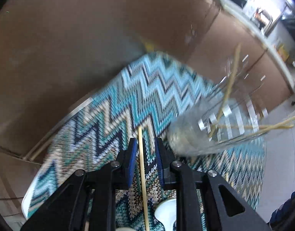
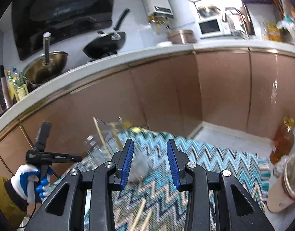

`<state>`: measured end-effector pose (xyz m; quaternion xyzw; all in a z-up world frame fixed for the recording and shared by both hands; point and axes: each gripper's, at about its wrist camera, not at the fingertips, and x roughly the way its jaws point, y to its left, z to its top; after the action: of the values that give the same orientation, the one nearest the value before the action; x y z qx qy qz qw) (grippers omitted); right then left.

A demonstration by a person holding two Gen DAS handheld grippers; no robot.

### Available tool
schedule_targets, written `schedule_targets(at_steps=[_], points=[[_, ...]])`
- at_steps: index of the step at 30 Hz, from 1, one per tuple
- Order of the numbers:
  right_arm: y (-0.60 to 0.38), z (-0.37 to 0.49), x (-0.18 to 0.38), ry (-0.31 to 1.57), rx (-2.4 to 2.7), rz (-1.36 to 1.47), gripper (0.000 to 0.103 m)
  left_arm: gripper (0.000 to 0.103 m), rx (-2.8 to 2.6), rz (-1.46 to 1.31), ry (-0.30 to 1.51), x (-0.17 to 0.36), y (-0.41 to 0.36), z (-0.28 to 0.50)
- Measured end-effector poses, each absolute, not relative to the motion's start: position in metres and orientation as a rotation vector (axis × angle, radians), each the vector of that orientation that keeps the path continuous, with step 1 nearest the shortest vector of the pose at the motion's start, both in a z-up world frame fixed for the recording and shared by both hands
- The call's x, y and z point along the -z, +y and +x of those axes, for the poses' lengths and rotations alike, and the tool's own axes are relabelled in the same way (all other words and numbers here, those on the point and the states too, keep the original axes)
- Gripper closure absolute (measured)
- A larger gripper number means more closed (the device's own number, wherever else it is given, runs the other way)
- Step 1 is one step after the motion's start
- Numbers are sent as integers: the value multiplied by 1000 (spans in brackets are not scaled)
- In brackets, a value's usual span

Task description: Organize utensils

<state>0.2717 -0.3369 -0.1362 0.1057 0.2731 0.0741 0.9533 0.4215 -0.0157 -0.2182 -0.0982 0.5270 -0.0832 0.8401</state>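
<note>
A clear glass [image 1: 222, 121] with several wooden chopsticks in it stands on the zigzag-patterned table mat [image 1: 147, 88], to the right of my left gripper [image 1: 146, 144]. The left gripper is open; one wooden chopstick [image 1: 142, 175] lies on the mat between its blue pads without touching them. A white spoon [image 1: 165, 215] lies near the right finger's base. My right gripper [image 2: 149, 150] is open and empty above the mat [image 2: 205, 165]. The glass [image 2: 116, 146] stands just left of its left finger. Two chopsticks [image 2: 141, 217] lie on the mat below it.
A bottle of amber oil [image 2: 282, 142] and a paper cup [image 2: 286, 184] stand at the mat's right edge. Brown kitchen cabinets [image 2: 166, 88] run behind, with a counter holding a wok [image 2: 105, 42] and a microwave [image 2: 211, 27]. My gloved left hand [image 2: 30, 181] holds the other gripper.
</note>
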Motion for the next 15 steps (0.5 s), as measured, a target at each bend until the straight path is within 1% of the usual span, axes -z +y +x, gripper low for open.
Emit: schedule_targets(at_steps=[2, 6, 11, 15], points=[[-345, 270, 147, 581, -136, 231, 67, 86, 174, -212, 1174, 235, -23, 436], [-361, 267, 163, 614, -109, 258, 67, 86, 159, -207, 1219, 251, -29, 449], [-375, 267, 180, 646, -86, 293, 67, 94, 124, -192, 1285, 271, -31, 463], [-380, 264, 194, 671, -79, 306, 67, 98, 117, -176, 1274, 271, -33, 465]])
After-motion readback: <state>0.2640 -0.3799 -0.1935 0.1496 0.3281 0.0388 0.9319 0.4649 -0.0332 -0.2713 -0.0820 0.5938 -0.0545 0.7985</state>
